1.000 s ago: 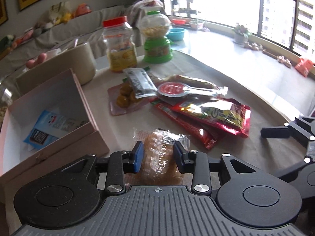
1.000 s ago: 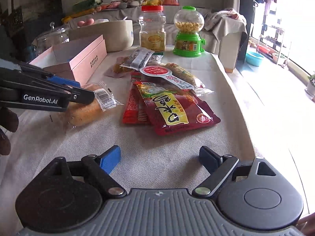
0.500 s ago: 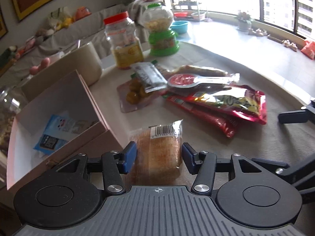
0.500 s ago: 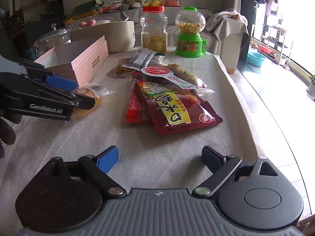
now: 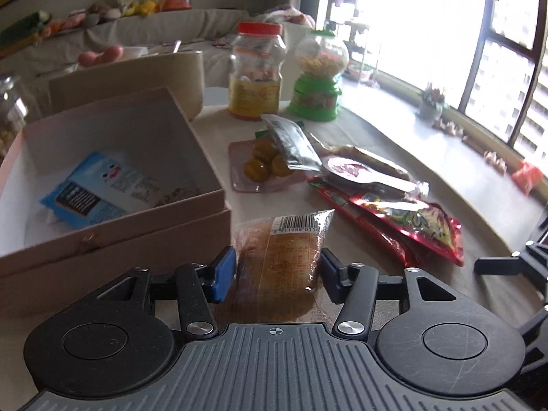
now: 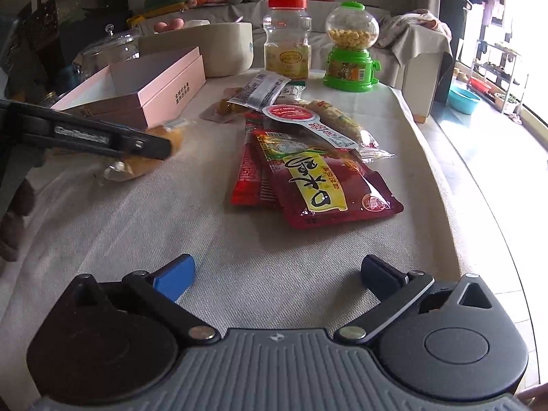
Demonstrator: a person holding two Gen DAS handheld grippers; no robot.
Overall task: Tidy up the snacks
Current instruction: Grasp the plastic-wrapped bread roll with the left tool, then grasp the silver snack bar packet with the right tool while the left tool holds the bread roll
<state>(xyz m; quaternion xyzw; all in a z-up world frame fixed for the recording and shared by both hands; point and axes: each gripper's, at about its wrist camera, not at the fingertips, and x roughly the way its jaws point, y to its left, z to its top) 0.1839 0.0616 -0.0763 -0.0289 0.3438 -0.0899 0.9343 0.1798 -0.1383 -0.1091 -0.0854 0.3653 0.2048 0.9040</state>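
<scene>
The wrapped bread (image 5: 281, 267) is partly hidden: its near end lies behind the left claw (image 5: 277, 270) body. In the right wrist view, the left claw's arm covers the bread's middle, and its lettering is blurred. The box (image 5: 113, 236) is cut off at the left edge.

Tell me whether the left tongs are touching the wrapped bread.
Touching. In the left wrist view, both pads of the left tongs press against the sides of the wrapped bread, which sits between them beside the pink box.
</scene>
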